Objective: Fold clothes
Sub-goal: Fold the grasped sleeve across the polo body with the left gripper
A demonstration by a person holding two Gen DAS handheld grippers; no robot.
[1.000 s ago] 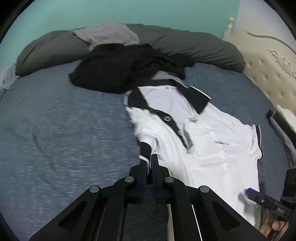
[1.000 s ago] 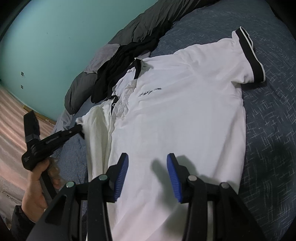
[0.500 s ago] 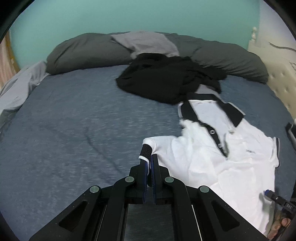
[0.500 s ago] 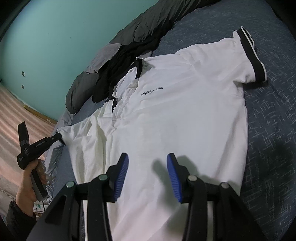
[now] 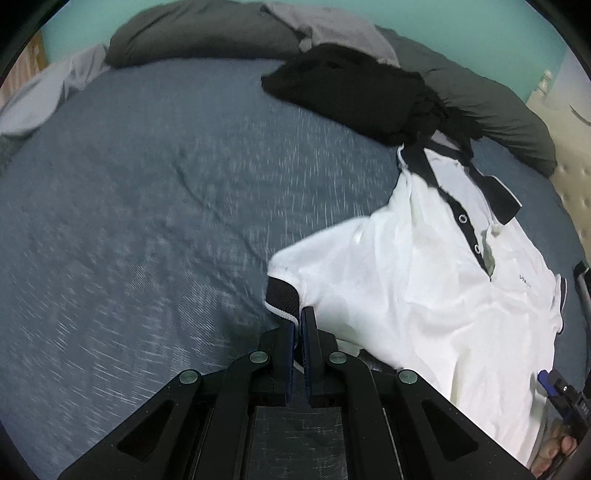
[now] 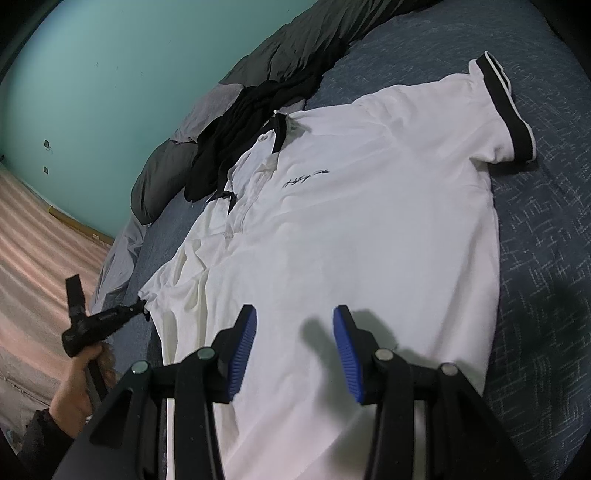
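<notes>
Polo shirt (image 6: 351, 236): my left gripper (image 5: 298, 325) is pinching its black-cuffed sleeve (image 5: 282, 295), spreading it lower-left; right gripper (image 6: 293, 332) is hovering half-open; next, laying it flat.

polo shirt (image 6: 369, 240) hem cut off below, bedspread (image 5: 147, 221) motion-blurred

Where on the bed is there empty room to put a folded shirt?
The big bare stretch of blue bedsheet is free, bordered by the grey pillows and the white polo shirt. It is crowded near the pillows, where the black clothes pile sits touching the polo's collar.
</notes>
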